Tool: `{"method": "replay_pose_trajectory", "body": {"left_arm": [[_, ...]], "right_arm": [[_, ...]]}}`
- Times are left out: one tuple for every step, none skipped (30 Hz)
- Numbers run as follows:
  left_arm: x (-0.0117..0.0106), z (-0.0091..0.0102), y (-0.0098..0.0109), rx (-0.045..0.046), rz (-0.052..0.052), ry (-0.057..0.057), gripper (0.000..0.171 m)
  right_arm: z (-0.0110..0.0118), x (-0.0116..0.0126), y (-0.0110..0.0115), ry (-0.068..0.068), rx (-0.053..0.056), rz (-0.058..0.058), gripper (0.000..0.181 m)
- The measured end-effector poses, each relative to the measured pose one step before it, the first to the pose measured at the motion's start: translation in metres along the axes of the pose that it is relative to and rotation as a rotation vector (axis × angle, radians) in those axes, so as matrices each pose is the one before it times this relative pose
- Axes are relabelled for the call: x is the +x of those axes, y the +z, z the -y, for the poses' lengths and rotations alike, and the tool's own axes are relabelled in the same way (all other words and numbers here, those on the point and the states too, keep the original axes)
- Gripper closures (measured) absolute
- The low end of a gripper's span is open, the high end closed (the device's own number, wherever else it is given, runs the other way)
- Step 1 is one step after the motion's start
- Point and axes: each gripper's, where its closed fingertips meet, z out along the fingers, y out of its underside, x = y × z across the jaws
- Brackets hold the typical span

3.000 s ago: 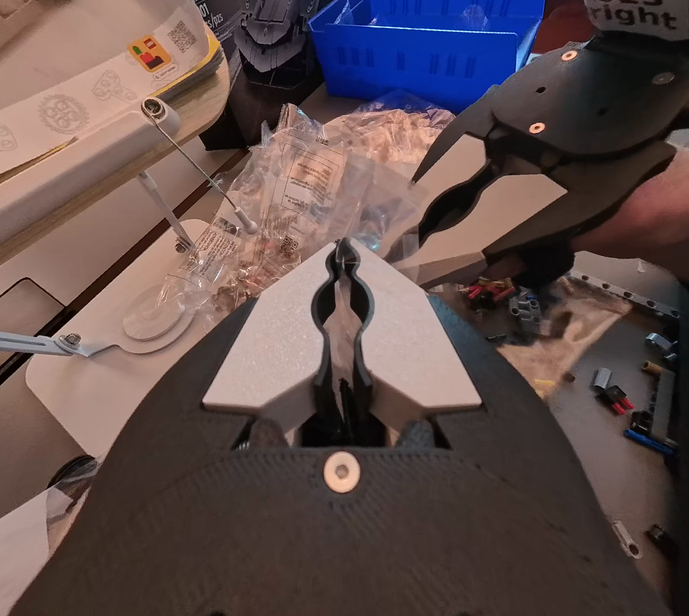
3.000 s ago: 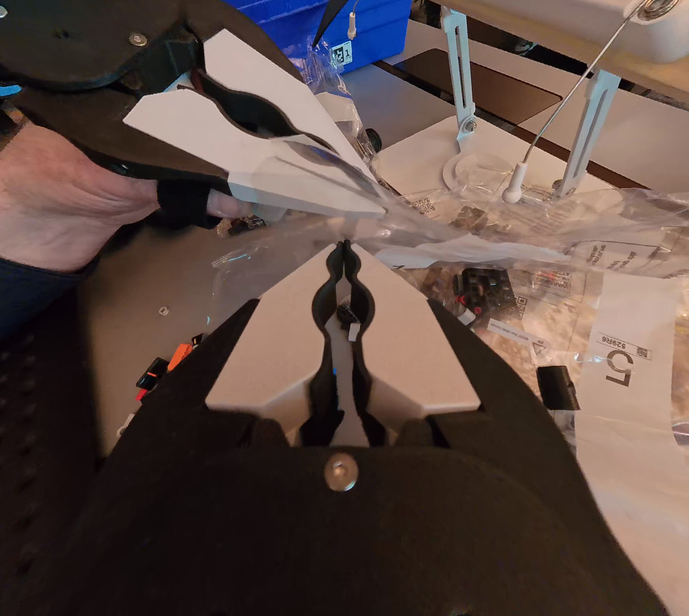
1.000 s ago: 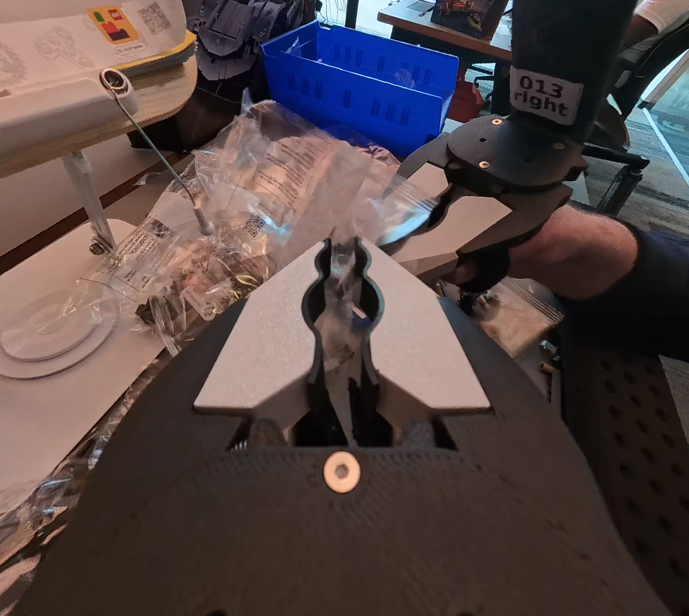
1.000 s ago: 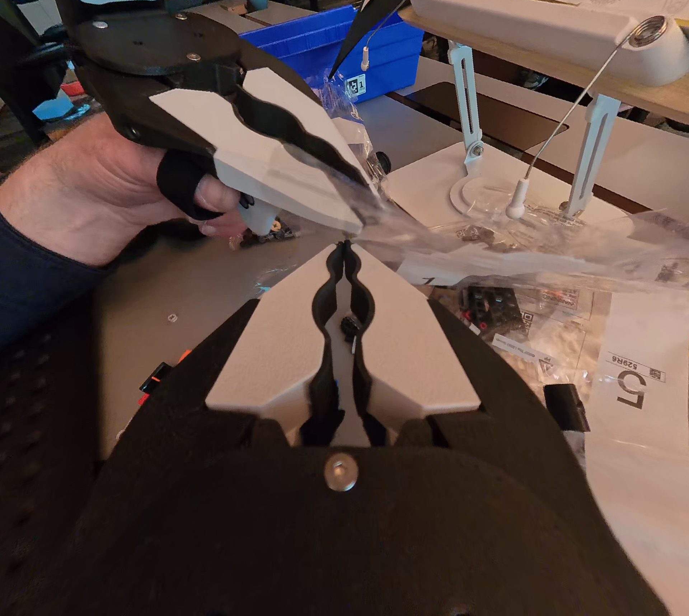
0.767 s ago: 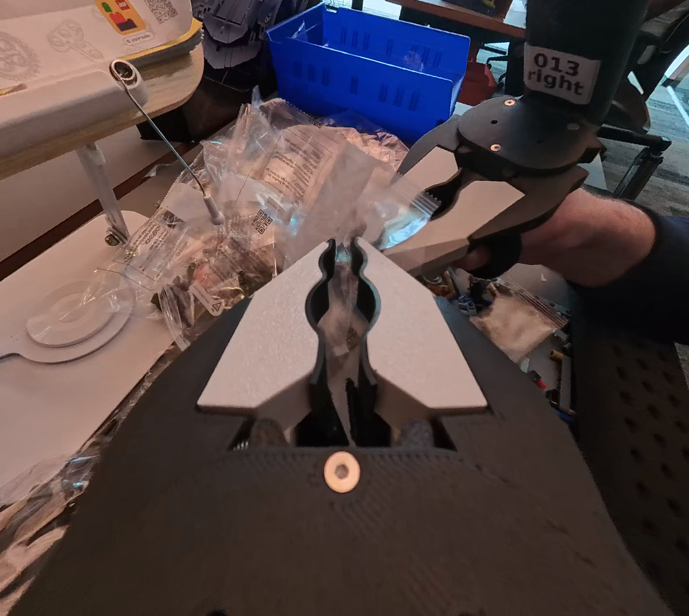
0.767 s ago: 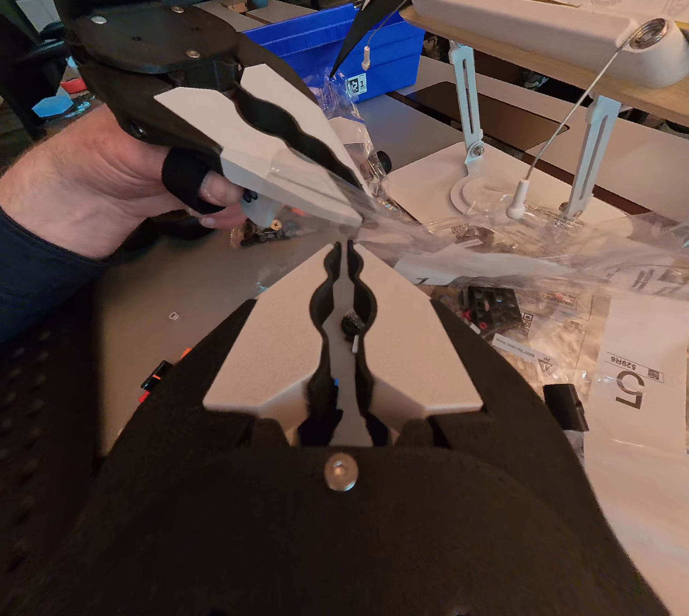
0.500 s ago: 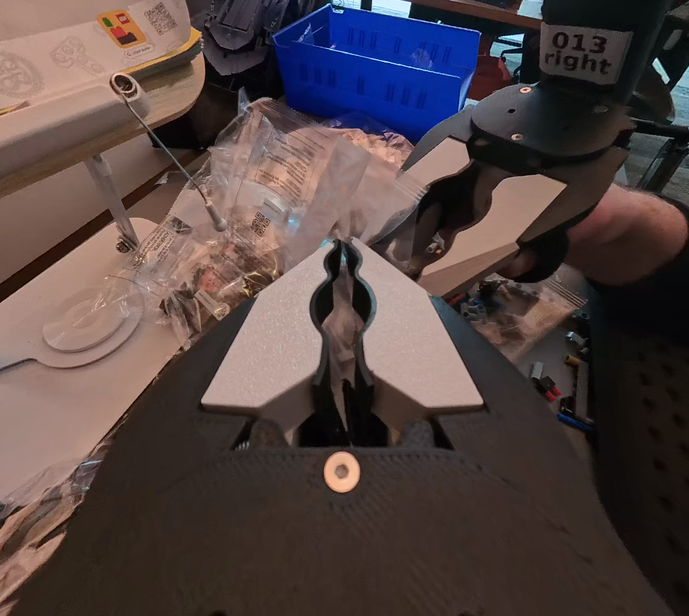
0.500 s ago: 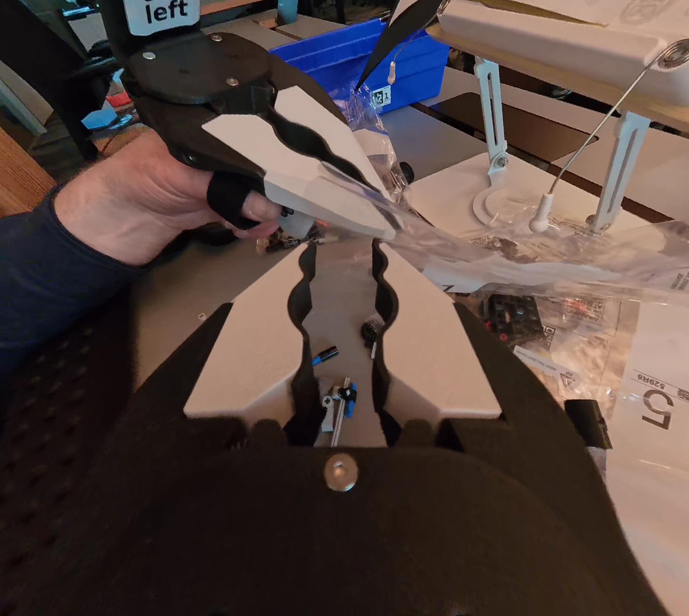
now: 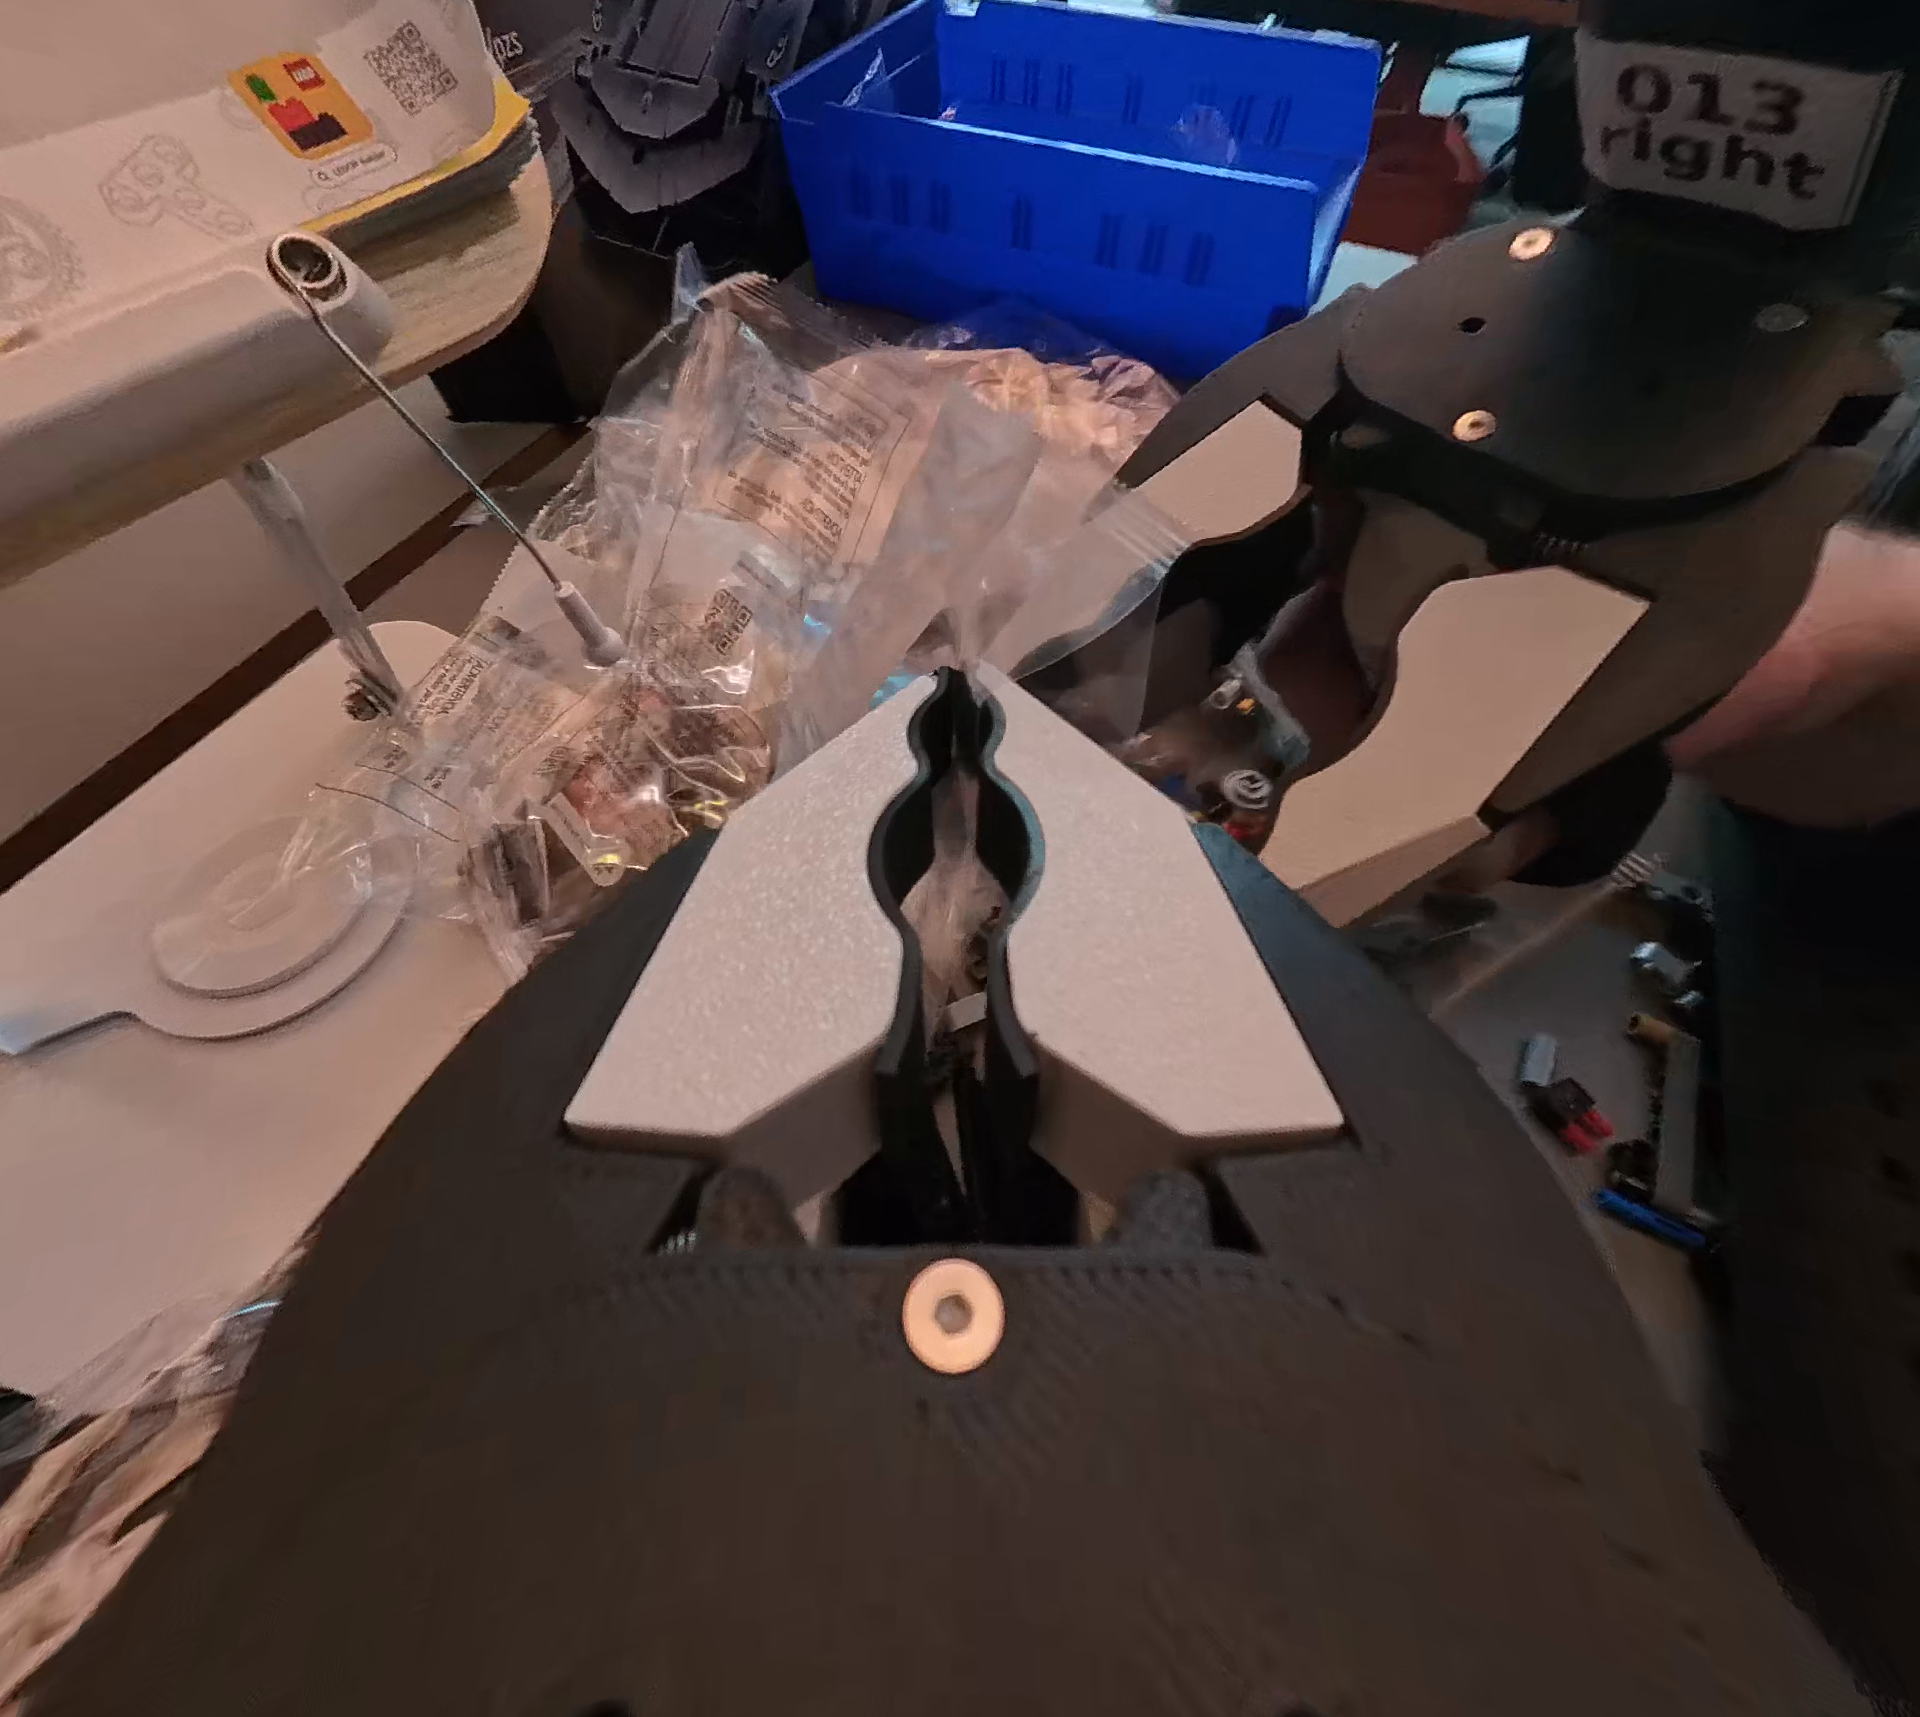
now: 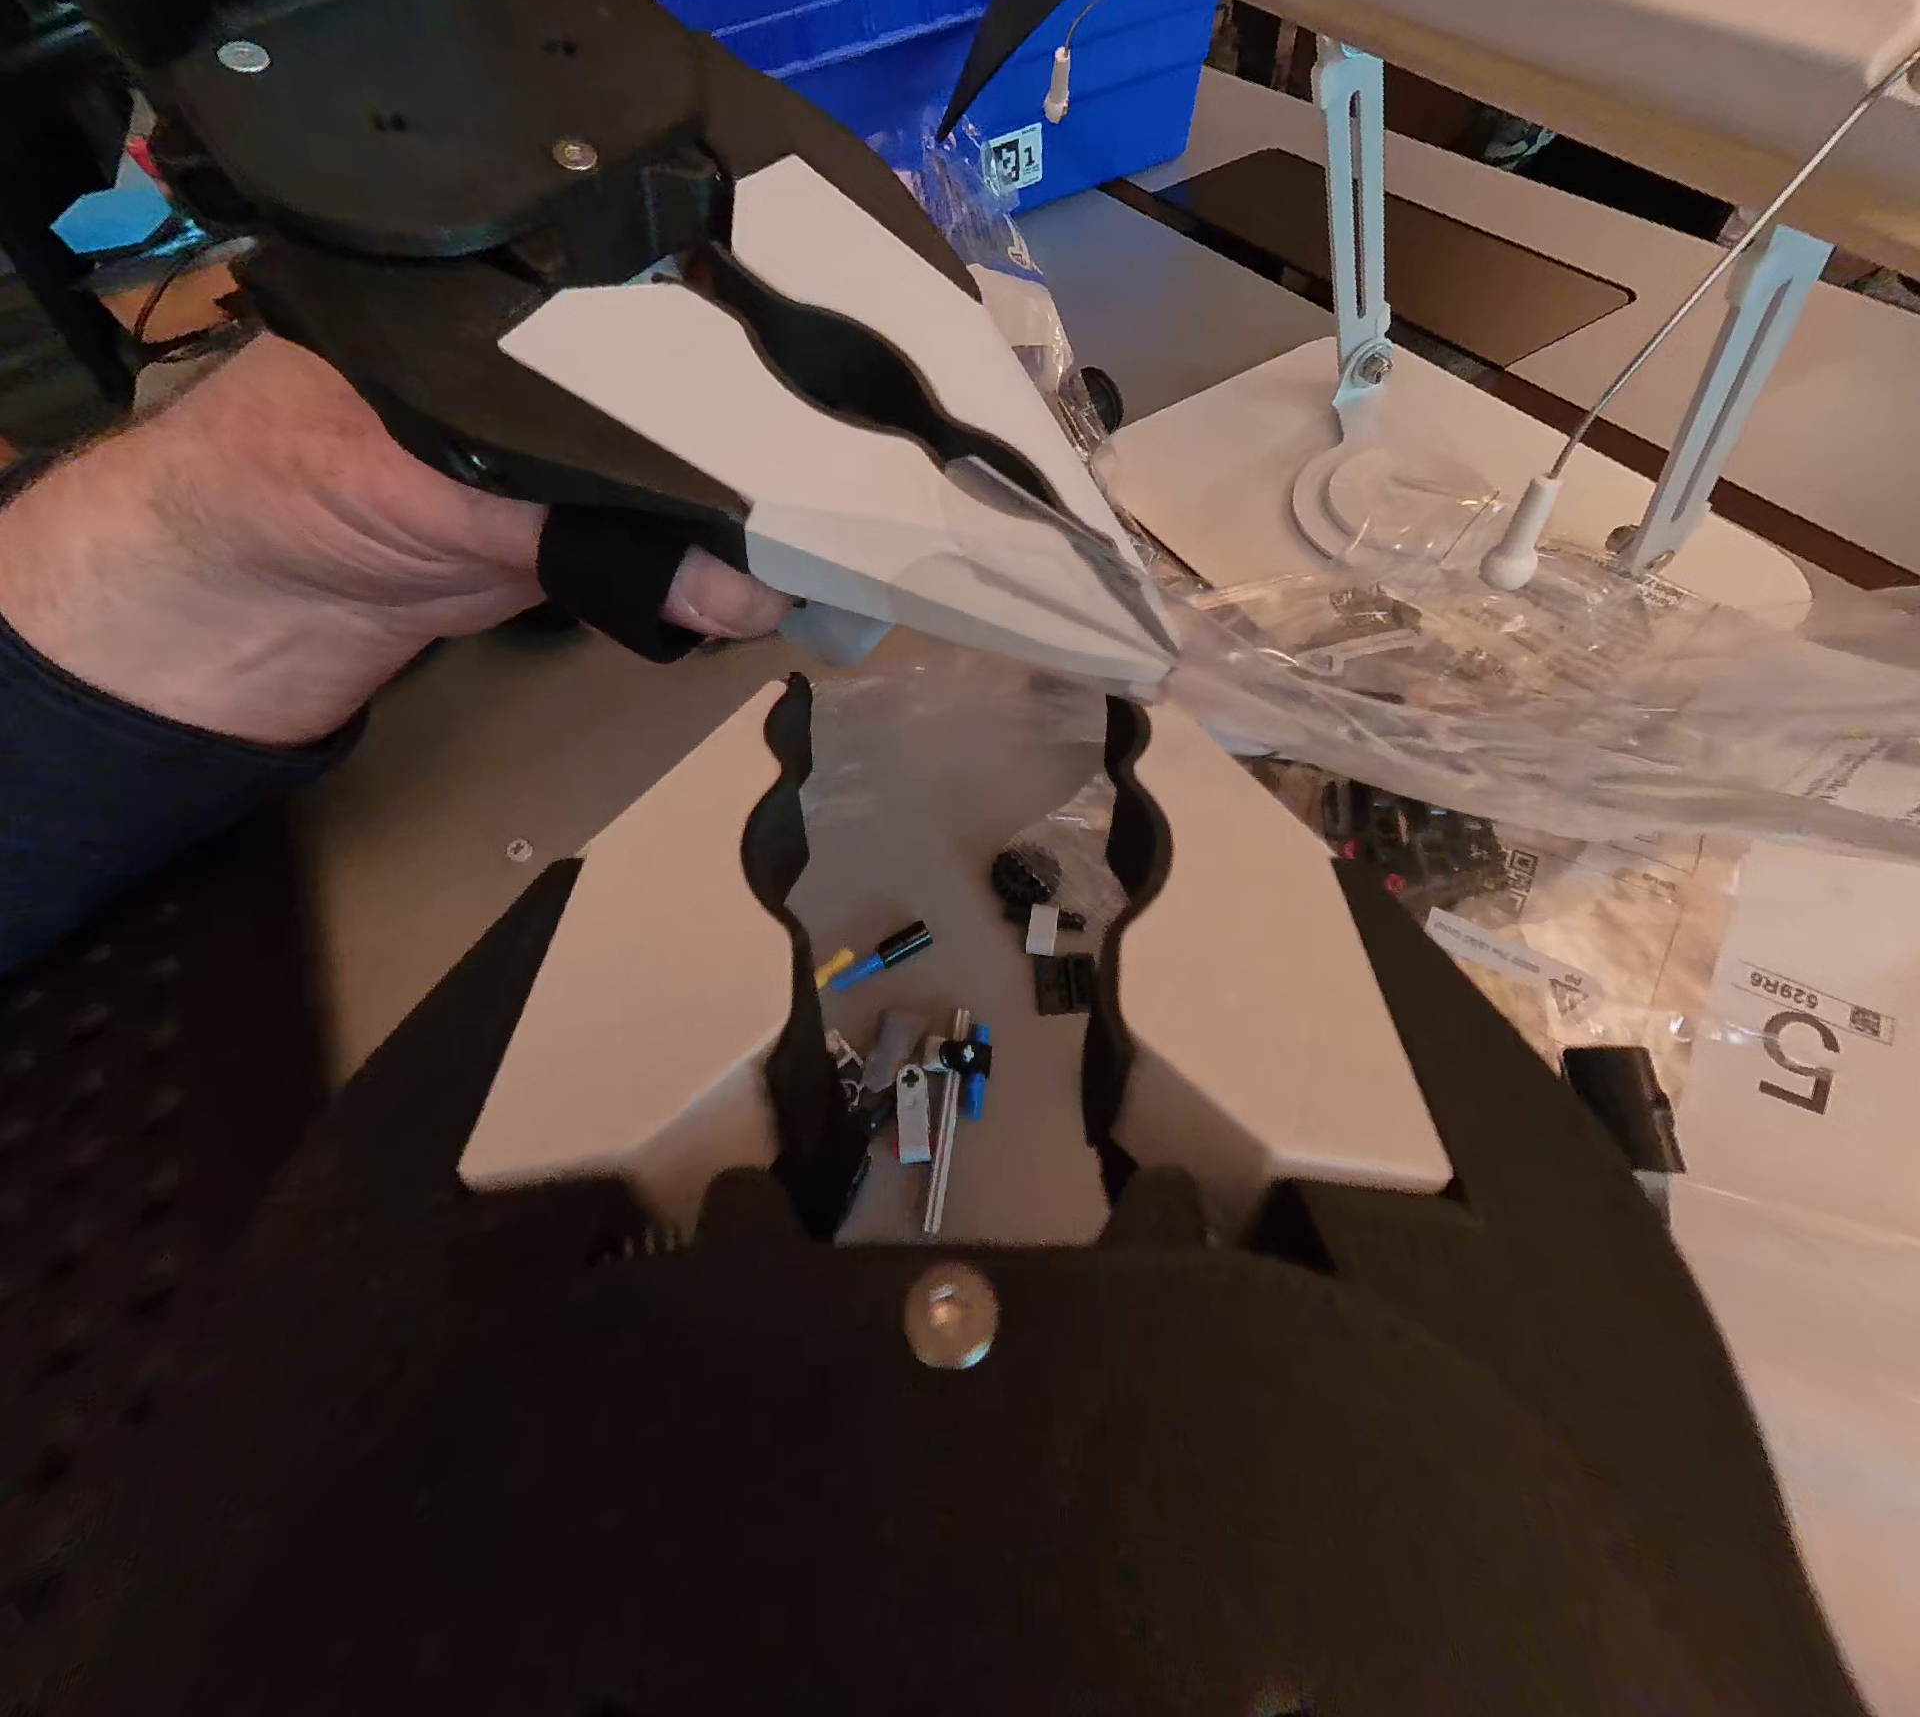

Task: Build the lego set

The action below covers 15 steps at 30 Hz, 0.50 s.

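Observation:
My left gripper is shut on the edge of a clear plastic bag of Lego parts and holds it up over the table. In the right wrist view the left gripper comes in from the left, with the bag stretching off to the right. My right gripper is open and empty, just below and beside the left gripper's tip. It also shows in the left wrist view at the right, jaws wide apart. Several small loose Lego pieces lie on the grey table between the right fingers.
A blue bin stands at the back. An instruction booklet rests on a white stand with a round base at the left. More parts bags, one white and numbered, lie at the right. Loose pieces are scattered on the table. The grippers' ends are close to 4 cm from one another.
My right gripper was shut on the bag next to the left one; it has opened wide and let the bag go. The left gripper stays shut on the bag.

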Motion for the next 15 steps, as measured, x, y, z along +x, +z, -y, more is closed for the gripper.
{"method": "replay_pose_trajectory", "body": {"left_arm": [[-0.0004,-0.00033,0.00031,-0.00529,0.0095,0.0118,0.171],[-0.00051,0.0005,-0.0001,-0.00035,0.0087,0.0099,0.171],[-0.00097,0.00122,-0.00049,0.00557,0.0097,0.0094,0.171],[-0.00011,0.00034,-0.00082,0.00008,0.0005,0.0072,0.171],[-0.00007,-0.00018,-0.00111,-0.00328,-0.0025,0.0036,0.171],[-0.00085,0.00019,-0.00146,0.00054,0.0013,0.002,0.17],[-0.00012,-0.0003,-0.00144,-0.00204,-0.0032,0.0026,0.168],[-0.00018,-0.00087,-0.00128,-0.0068,-0.0029,0.004,0.166],[0.00002,-0.00128,-0.00121,-0.00822,-0.0023,0.0093,0.165],[-0.0008,-0.00122,-0.00131,-0.00762,0.0055,0.0115,0.164],[-0.00128,-0.00177,-0.00111,-0.01257,0.0088,0.0118,0.164],[-0.00097,-0.00279,-0.00069,-0.01916,0.0076,0.0131,0.163],[-0.00072,-0.00343,-0.00022,-0.02261,0.0069,0.0137,0.162],[-0.00124,-0.00239,-0.00034,-0.01434,0.0104,0.0122,0.161],[-0.00087,-0.00108,-0.00035,-0.00582,0.006,0.0039,0.162]], "right_arm": [[-0.00004,0.00124,-0.00103,0.0046,-0.0007,-0.0036,0.127],[0.00021,0.00179,-0.00111,0.0049,0.0024,-0.0056,0.128],[-0.00012,0.00197,-0.00088,0.0041,-0.0004,-0.0062,0.128],[-0.00072,0.0021,-0.00058,0.0012,-0.0036,-0.0083,0.128],[-0.00093,0.002,-0.00024,-0.0012,-0.0044,-0.0089,0.129],[-0.00081,0.00142,-0.0001,0.0003,-0.0036,-0.0064,0.129],[-0.00058,0.00023,0.00015,0.001,-0.0022,0.0,0.129],[-0.00036,-0.00019,0.00022,-0.0003,-0.0011,0.0014,0.129],[-0.0007,0.00002,0.0004,-0.0024,-0.0036,-0.0011,0.129],[-0.00132,0.00034,0.00057,-0.0035,-0.0071,-0.0024,0.129],[-0.00121,-0.00008,0.00072,-0.0017,-0.0058,0.0005,0.129],[-0.0004,-0.00034,0.00046,0.0015,-0.0007,0.0029,0.128],[-0.00012,-0.00007,0.0003,0.002,0.0004,0.0016,0.128],[-0.00044,0.0001,0.0002,0.0,-0.002,0.0005,0.128],[-0.00007,-0.00038,0.00011,-0.0006,0.0,0.0022,0.128]]}}
